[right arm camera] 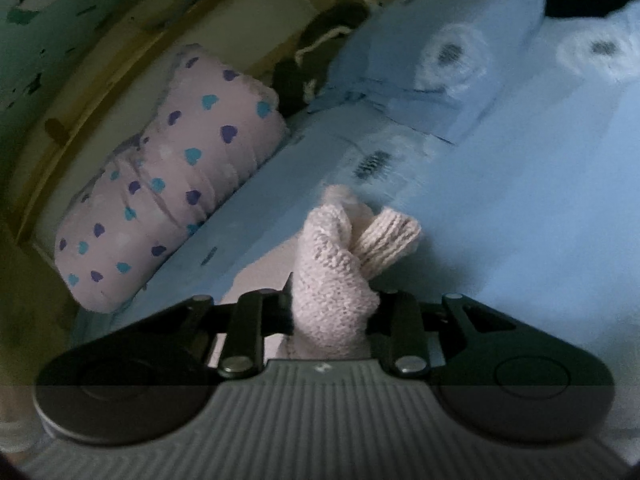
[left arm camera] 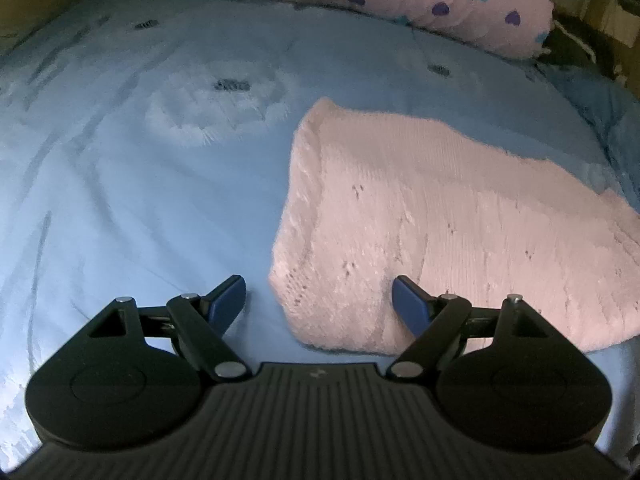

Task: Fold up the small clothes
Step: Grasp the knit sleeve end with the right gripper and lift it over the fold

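On the blue bed (left arm camera: 120, 200), the left tool (left arm camera: 319, 300) hovers with jaws spread wide over the near corner of the pink knitted garment (left arm camera: 420, 232), while the right tool (right arm camera: 330, 312) pinches a bunched fold of it, lifted off the bed.

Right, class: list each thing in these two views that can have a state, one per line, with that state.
Left gripper: open, holding nothing, one finger over the pink knitted garment's edge.
Right gripper: shut on a bunched part of the garment.
Pink knitted garment: mostly flat on the bed, one part gathered and lifted.
Blue bedsheet: spread, lightly creased.
Heart-print pillow: lying at the bed's edge.
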The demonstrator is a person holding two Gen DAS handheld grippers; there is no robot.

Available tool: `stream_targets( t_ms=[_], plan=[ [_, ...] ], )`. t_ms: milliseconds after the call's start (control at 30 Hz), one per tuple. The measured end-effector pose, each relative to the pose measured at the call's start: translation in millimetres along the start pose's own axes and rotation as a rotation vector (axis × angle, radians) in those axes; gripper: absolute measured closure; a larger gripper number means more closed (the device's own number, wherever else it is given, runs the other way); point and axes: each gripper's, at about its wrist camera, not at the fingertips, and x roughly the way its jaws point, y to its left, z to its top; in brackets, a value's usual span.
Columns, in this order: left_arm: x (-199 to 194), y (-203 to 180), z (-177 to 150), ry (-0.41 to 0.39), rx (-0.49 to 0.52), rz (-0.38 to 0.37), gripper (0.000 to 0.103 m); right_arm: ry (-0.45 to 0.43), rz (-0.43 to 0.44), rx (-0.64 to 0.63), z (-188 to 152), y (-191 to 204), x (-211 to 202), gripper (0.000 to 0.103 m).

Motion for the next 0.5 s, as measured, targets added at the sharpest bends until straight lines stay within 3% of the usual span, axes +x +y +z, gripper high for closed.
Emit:
stream_targets(
  t_ms=[267,500],
  plan=[
    [-8,14,6,-0.021,-0.045,0.016,0.019,-0.006,0.048,-0.074,10,30,-2,0.075],
    [-14,28,10,-0.033,-0.089,0.033,0.019,-0.007,0.111,-0.183,11,85,2,0.076]
  ],
)
